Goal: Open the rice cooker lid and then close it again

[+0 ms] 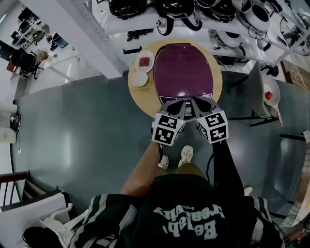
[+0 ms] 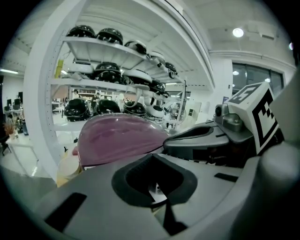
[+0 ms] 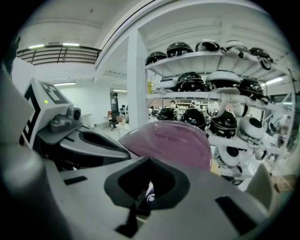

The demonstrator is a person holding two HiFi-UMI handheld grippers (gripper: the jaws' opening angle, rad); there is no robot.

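The purple rice cooker [image 1: 183, 72] stands on a round wooden table [image 1: 143, 99] with its lid down. Both grippers hover side by side at its near edge: the left gripper [image 1: 175, 104] and the right gripper [image 1: 201, 103], each with jaws shut and nothing between them. In the left gripper view the cooker's glossy dome [image 2: 117, 140] rises just beyond the left gripper [image 2: 157, 187], with the right gripper [image 2: 206, 136] alongside. The right gripper view shows the dome [image 3: 171, 143] past the right gripper [image 3: 145, 187]. The cooker's front latch is hidden behind the jaws.
A white dish with something red [image 1: 144, 61] and a small white bowl [image 1: 139, 79] sit left of the cooker on the table. White shelves with black and white helmets [image 1: 193, 12] stand behind. A white post [image 1: 92, 36] stands to the left. Grey floor surrounds the table.
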